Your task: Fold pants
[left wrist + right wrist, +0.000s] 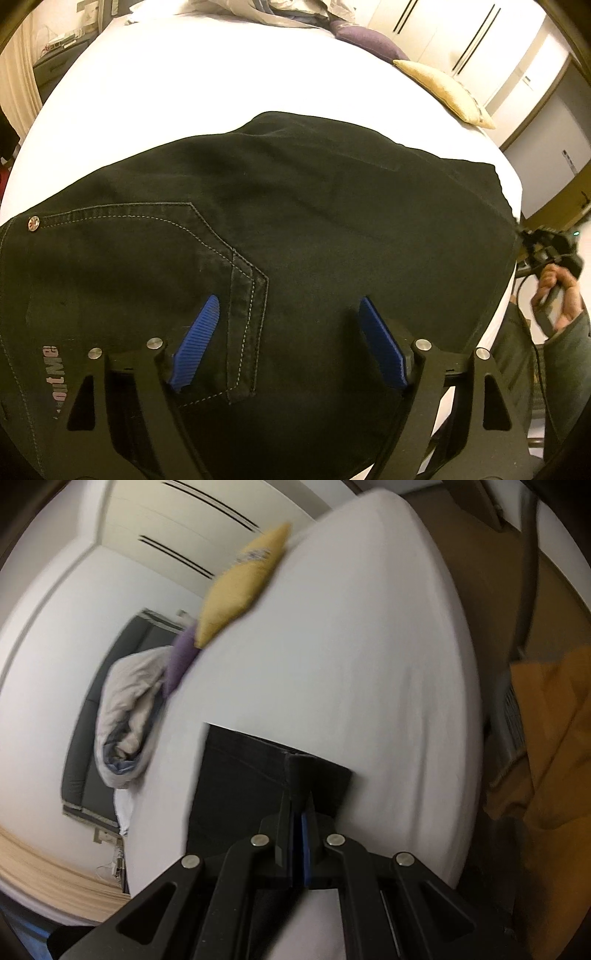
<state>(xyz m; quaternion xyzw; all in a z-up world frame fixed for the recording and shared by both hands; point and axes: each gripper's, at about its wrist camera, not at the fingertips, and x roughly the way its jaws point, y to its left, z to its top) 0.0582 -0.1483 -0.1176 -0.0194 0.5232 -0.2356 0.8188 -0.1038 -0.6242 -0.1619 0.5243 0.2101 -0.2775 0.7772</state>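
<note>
- While the white bed (192, 92) filled both views, black pants (295, 221) lay spread across its near end.
- A yellow cushion (445, 90) and a purple cushion (364, 37) sat along the bed's edge.
- The left gripper (288, 332) hovered over the back pocket (155, 254), spread wide.
- The right gripper (301, 819) was clamped on the pants' folded edge.

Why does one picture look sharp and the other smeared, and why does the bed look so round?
Left wrist view: sharp, stitching on the black pants crisp, but the white bed sheet glares nearly blank. Right wrist view: motion blur smears the yellow cushion and the rolled duvet; only the right gripper stays fairly crisp. In both views the fisheye lens bulges the bed's straight edges into curves.
</note>
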